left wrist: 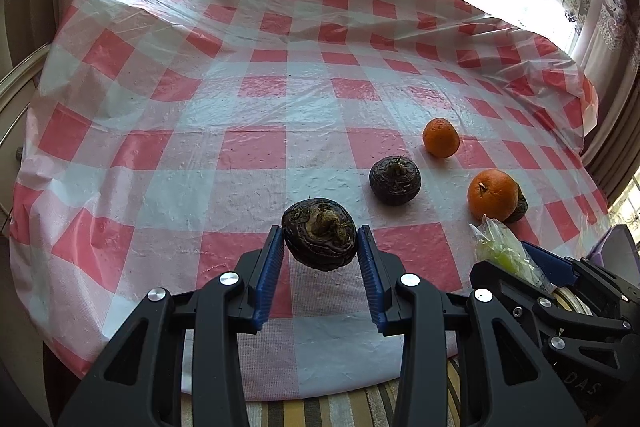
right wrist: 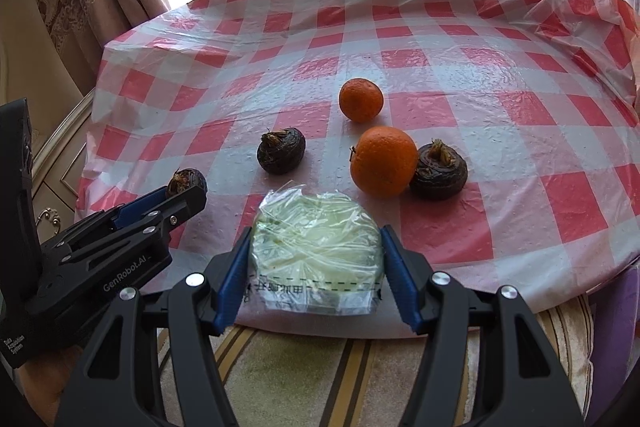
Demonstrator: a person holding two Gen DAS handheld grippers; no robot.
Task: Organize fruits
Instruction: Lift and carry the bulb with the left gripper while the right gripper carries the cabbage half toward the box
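Checked plastic tablecloth (left wrist: 248, 147): left gripper (left wrist: 320, 247) clamps a firm, light water chestnut (left wrist: 319, 233) across its sides at lower centre, right gripper (right wrist: 316, 259) a soft, slippery bagged disc (right wrist: 316, 247).

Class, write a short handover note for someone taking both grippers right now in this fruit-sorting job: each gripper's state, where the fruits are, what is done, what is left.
Left gripper: shut on a dark water chestnut, held above the checked tablecloth.
Right gripper: shut on a plastic-wrapped roll of bags, near the table's front edge.
On the cloth: small orange, large orange touching a water chestnut on its right, another water chestnut standing alone.
Done: one chestnut picked up.
Left: no grouping visible yet; four fruits remain loose, probably to be bagged or sorted by kind.
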